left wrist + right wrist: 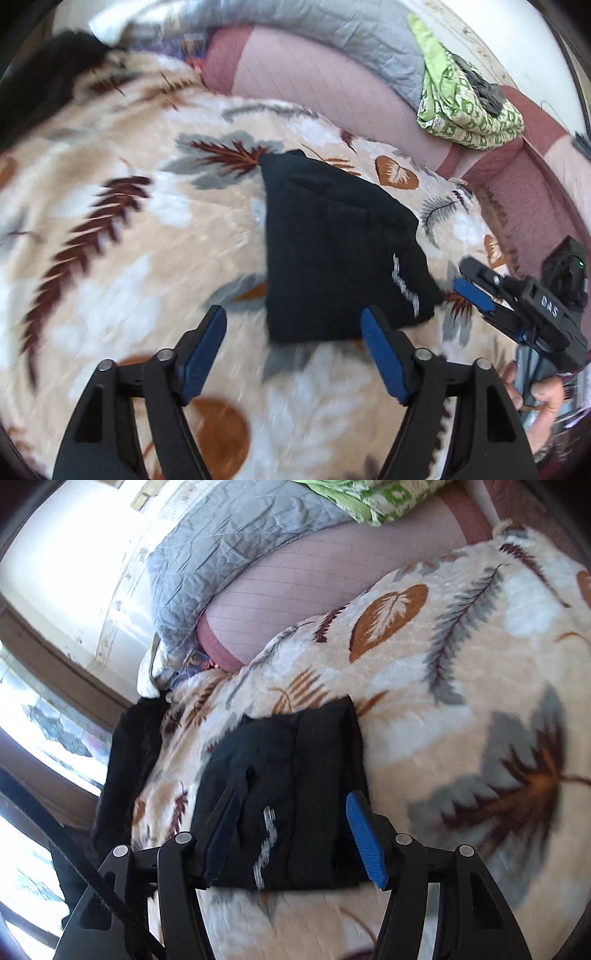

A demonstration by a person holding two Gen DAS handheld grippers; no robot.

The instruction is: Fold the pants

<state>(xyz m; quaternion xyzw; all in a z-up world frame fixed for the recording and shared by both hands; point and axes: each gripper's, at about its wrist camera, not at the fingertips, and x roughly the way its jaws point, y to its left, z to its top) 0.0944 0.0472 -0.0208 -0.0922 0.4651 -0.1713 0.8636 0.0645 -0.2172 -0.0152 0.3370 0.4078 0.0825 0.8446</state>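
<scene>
The black pants (pixel 332 251) lie folded into a compact rectangle on a leaf-patterned blanket (pixel 129 240), with a white logo stripe near one edge. My left gripper (pixel 293 328) is open and empty, just short of the near edge of the pants. My right gripper (pixel 469 284) shows at the right in the left wrist view, beside the logo corner of the pants. In the right wrist view the right gripper (pixel 291 812) is open, its jaws wide over the folded pants (pixel 295 775), holding nothing.
The blanket (pixel 461 664) covers a bed with a pink mattress (pixel 314 85). A grey quilt (pixel 351 33) and a green patterned cloth (pixel 461 103) lie at the far side. Another dark garment (pixel 129 746) lies at the bed's left edge near a window.
</scene>
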